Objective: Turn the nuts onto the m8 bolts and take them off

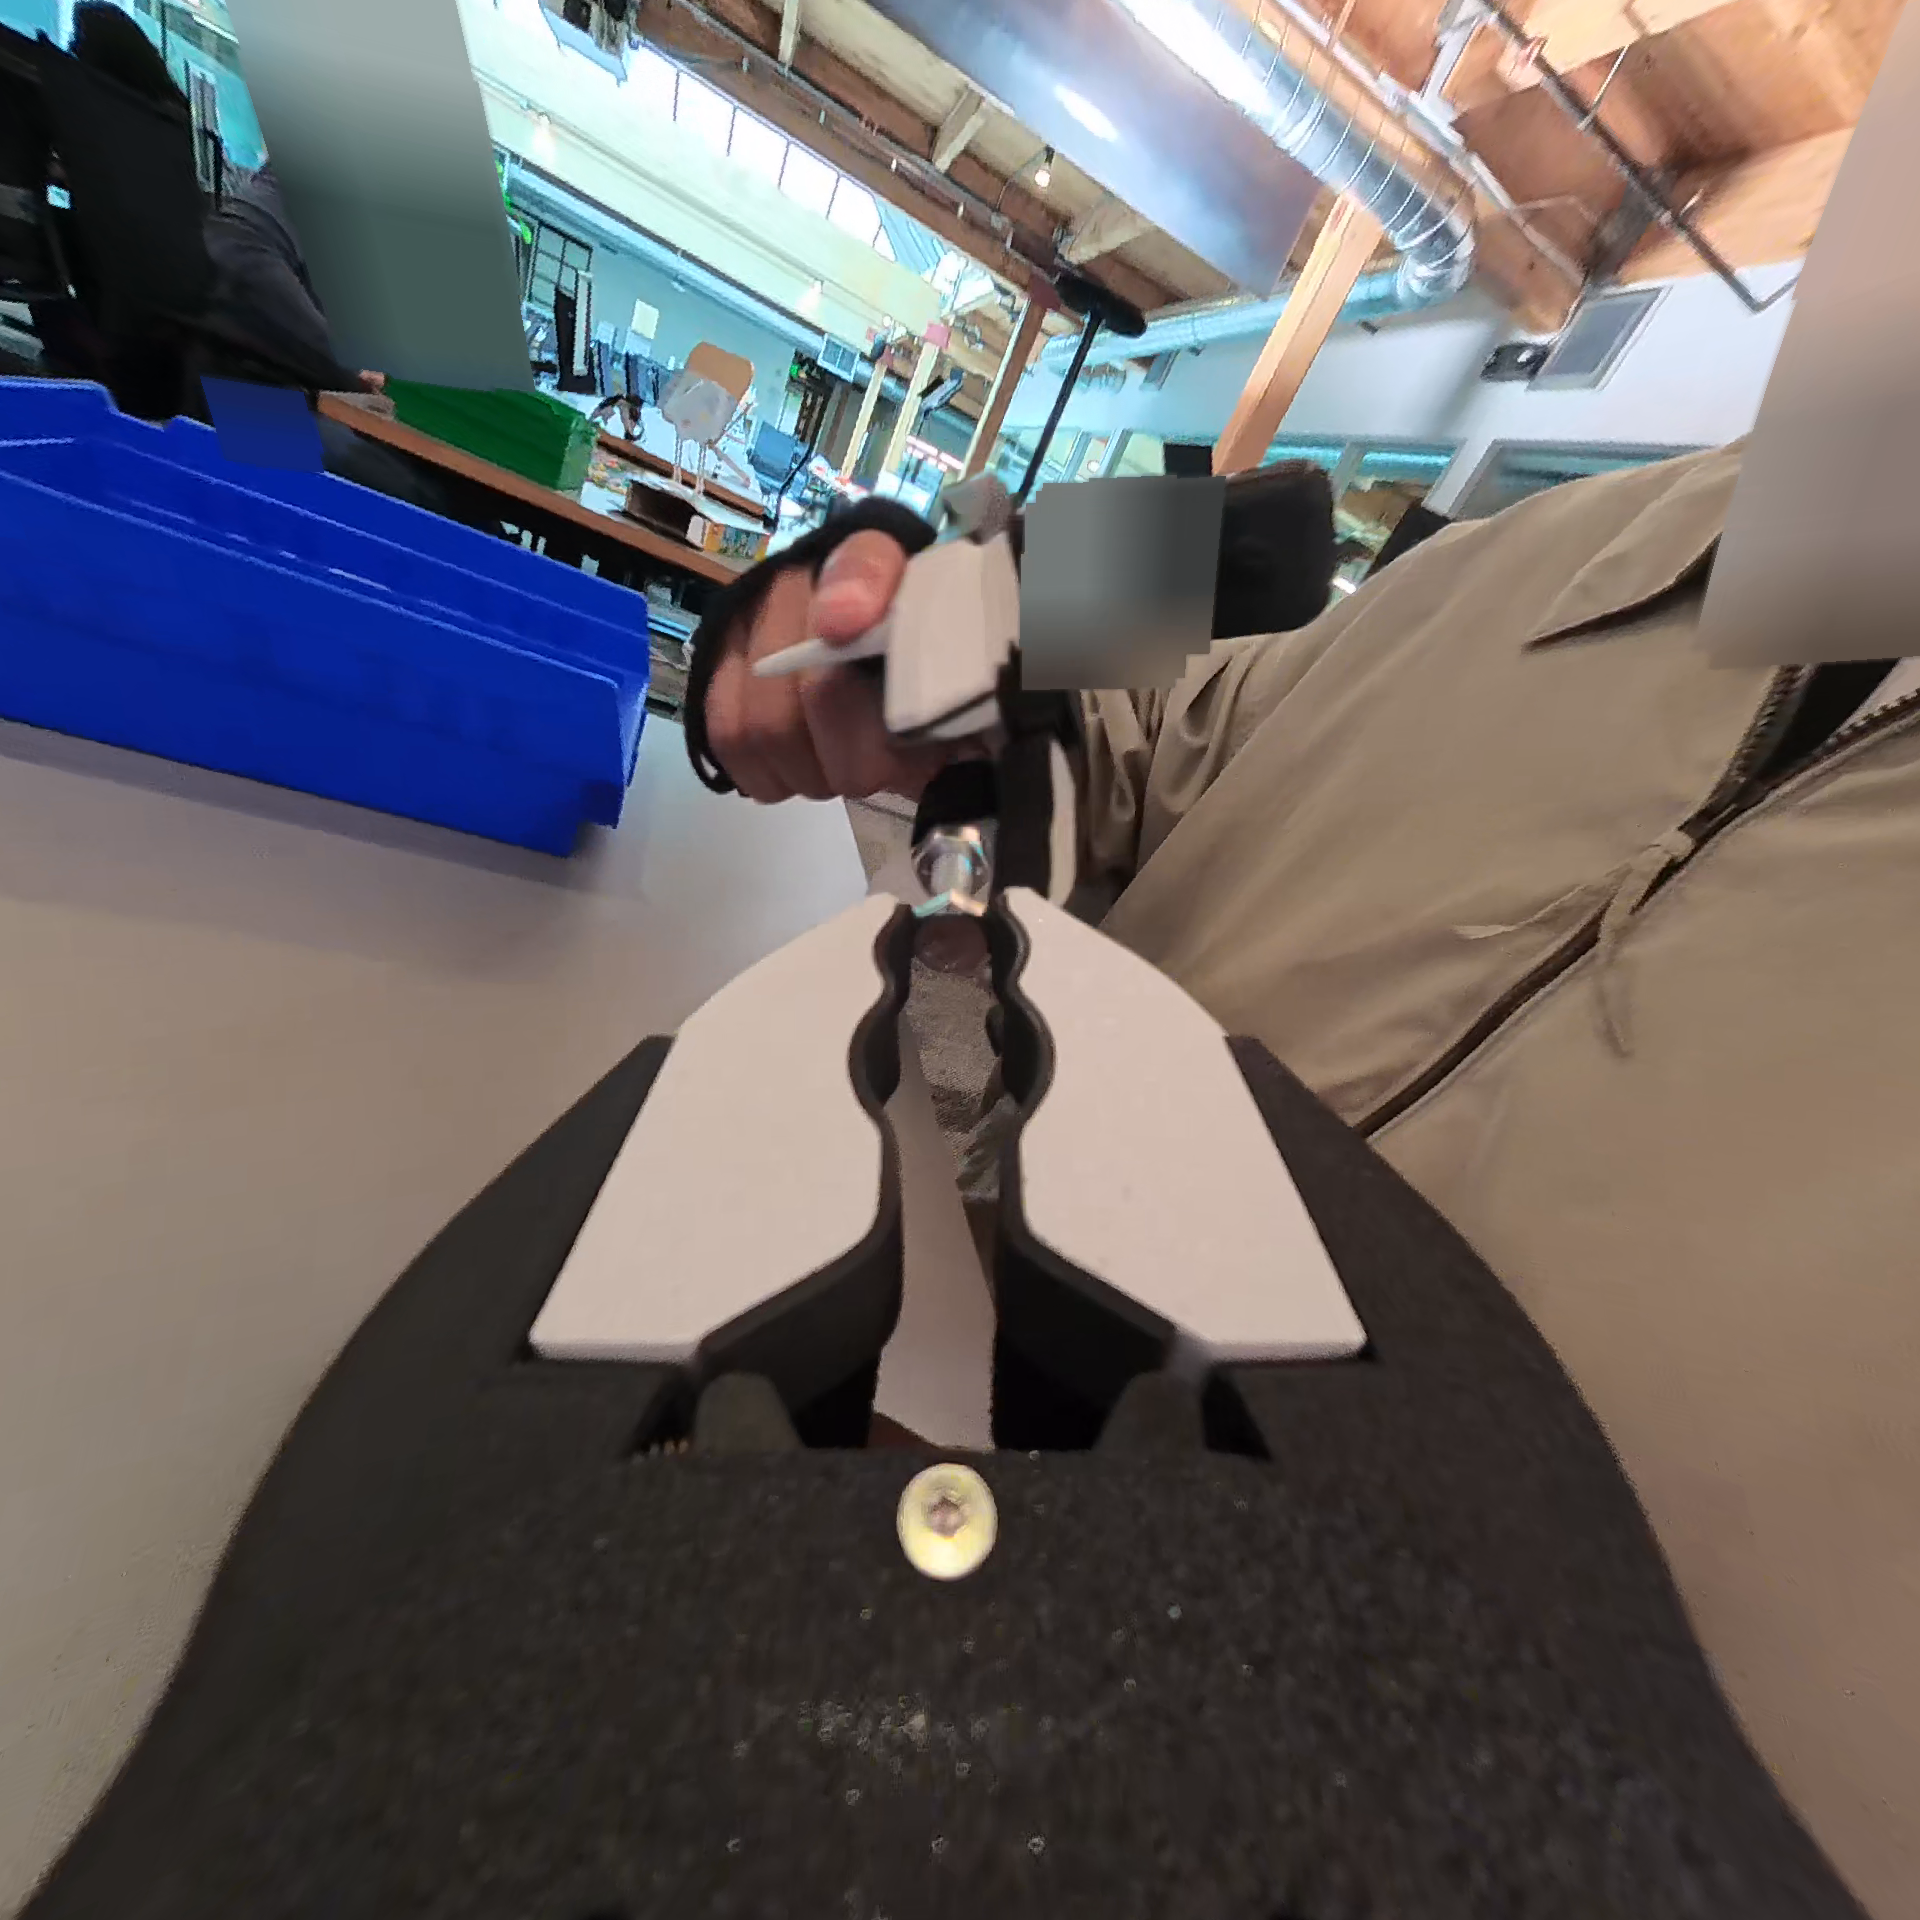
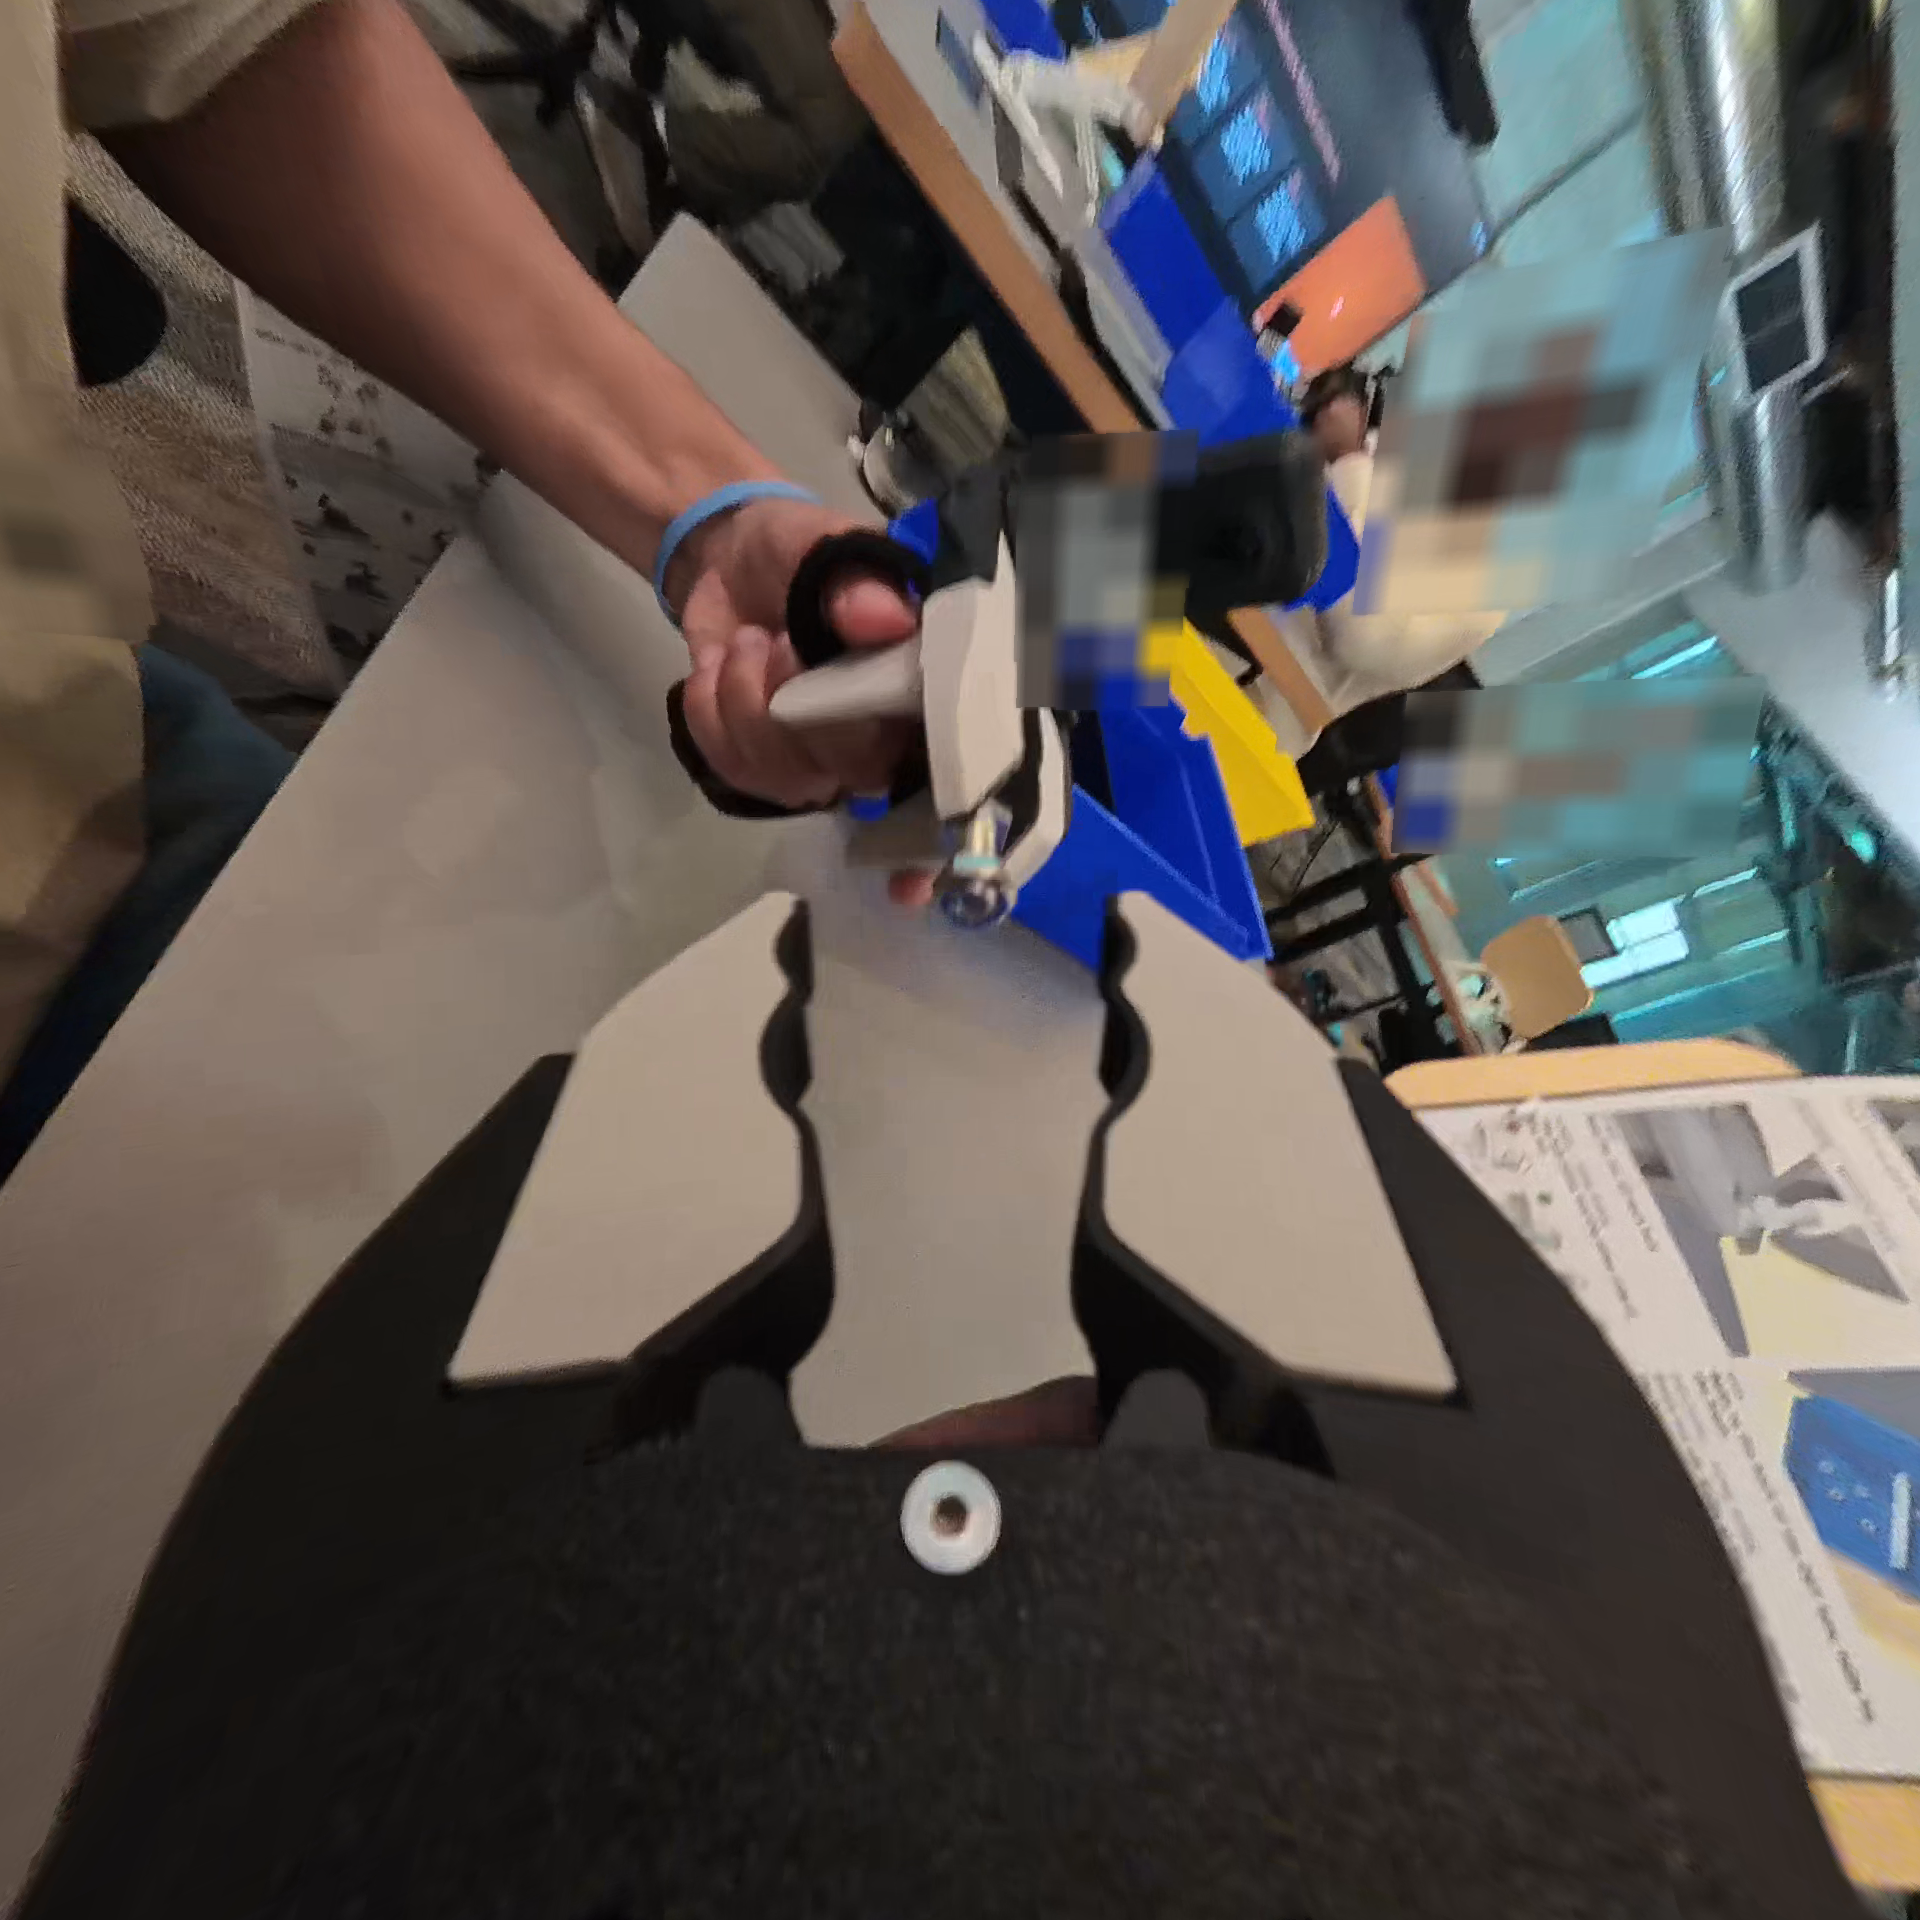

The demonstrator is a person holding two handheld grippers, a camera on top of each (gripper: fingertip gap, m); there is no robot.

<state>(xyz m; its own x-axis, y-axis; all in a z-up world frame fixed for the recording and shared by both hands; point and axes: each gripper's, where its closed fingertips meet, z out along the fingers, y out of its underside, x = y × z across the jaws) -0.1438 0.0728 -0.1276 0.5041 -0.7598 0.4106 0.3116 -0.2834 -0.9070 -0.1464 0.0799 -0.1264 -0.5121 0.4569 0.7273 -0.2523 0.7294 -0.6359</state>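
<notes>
My left gripper (image 1: pixel 951 914) is shut on a silver M8 bolt (image 1: pixel 951 902) at its fingertips and holds it above the grey table (image 1: pixel 312 1091). A silver hex nut (image 1: pixel 951 860) sits on the bolt just beyond the tips. My right gripper (image 2: pixel 956 914) is open, with its tips on either side of the bolt's near end (image 2: pixel 971 906) and not touching it. In the left wrist view the right gripper's white finger (image 1: pixel 951 634) comes down over the nut, held by a hand. In the right wrist view the left gripper's white finger (image 2: pixel 971 707) clamps the bolt.
A blue bin (image 1: pixel 312 644) stands on the table at the left. The person's beige jacket (image 1: pixel 1455 883) is close on the right. In the right wrist view, blue bins (image 2: pixel 1143 862) and a yellow bin (image 2: pixel 1236 748) lie behind the bolt, and printed sheets (image 2: pixel 1714 1299) lie at the right. Less than 4 cm separates the two grippers' tips.
</notes>
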